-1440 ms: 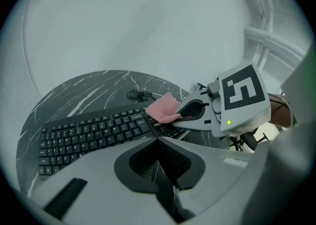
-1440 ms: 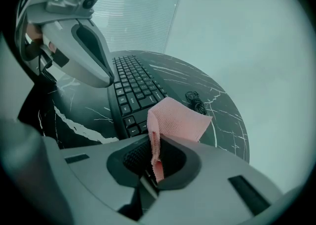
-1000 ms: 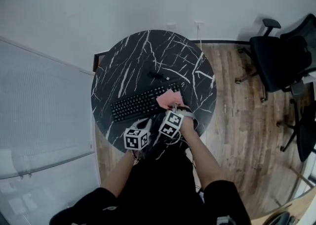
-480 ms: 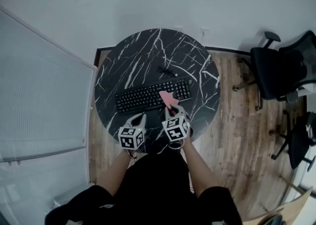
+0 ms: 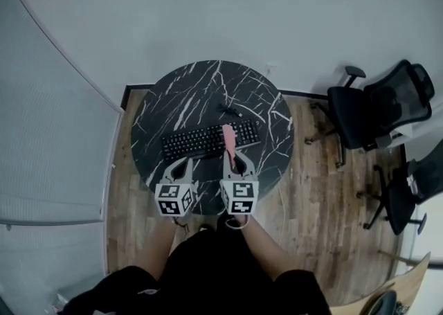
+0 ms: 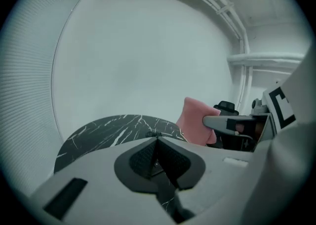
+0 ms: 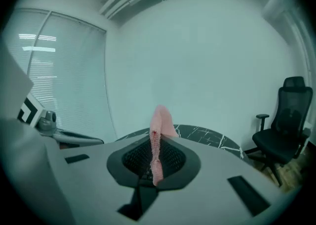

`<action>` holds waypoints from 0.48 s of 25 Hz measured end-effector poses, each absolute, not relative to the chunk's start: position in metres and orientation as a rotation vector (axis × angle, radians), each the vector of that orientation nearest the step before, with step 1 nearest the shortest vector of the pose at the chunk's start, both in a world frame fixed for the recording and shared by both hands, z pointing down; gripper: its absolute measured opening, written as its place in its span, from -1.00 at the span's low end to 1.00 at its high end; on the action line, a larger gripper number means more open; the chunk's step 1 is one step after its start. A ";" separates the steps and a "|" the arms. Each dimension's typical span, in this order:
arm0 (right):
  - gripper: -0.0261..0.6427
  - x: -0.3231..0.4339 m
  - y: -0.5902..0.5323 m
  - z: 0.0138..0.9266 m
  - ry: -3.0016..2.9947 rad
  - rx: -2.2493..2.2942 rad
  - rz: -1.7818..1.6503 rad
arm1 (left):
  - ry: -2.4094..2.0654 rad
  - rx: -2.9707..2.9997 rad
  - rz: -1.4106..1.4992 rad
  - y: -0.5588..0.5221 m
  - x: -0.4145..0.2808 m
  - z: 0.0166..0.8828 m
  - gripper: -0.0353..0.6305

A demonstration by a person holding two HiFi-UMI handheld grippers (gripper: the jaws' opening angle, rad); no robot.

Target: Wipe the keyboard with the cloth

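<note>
A black keyboard [image 5: 201, 143] lies across the round black marble table [image 5: 194, 92]. My right gripper [image 5: 232, 157] is shut on a pink cloth [image 5: 228, 138], which stands up over the keyboard's right part. In the right gripper view the cloth [image 7: 159, 120] is pinched between the pads of the right gripper [image 7: 156, 158] and rises above them. My left gripper [image 5: 183, 161] hovers beside it over the table's near edge, left of the cloth. In the left gripper view the left gripper [image 6: 158, 144] is shut on nothing, with the cloth [image 6: 193, 126] to its right.
A small black object [image 5: 228, 109] lies on the table beyond the keyboard. Black office chairs [image 5: 377, 109] stand on the wooden floor [image 5: 318, 182] to the right. A white wall is behind the table, and window blinds [image 5: 48, 140] run along the left.
The right gripper has carried the cloth from the keyboard's right end leftwards. Both grippers now sit side by side nearer the table's front edge. The head camera has shifted.
</note>
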State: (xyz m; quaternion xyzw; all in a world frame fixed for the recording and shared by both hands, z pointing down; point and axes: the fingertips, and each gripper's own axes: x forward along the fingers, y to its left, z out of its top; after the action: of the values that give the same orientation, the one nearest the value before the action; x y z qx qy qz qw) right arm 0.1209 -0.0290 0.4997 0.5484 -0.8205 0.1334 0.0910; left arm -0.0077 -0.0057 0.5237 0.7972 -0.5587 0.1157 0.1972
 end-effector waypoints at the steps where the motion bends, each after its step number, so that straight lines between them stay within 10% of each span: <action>1: -0.89 0.119 -0.023 0.483 -2.452 1.651 0.359 | -1.579 2.259 0.298 -0.002 -0.010 0.511 -0.90; 12: -0.89 0.126 0.060 0.358 -2.484 1.800 -0.007 | -1.616 2.487 0.115 0.072 -0.005 0.410 -0.90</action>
State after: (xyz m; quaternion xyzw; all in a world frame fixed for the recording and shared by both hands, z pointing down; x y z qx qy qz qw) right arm 0.1263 0.0598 0.3583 0.5865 -0.8091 -0.0023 0.0370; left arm -0.0053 0.0721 0.4101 0.8347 -0.5424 0.0385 0.0868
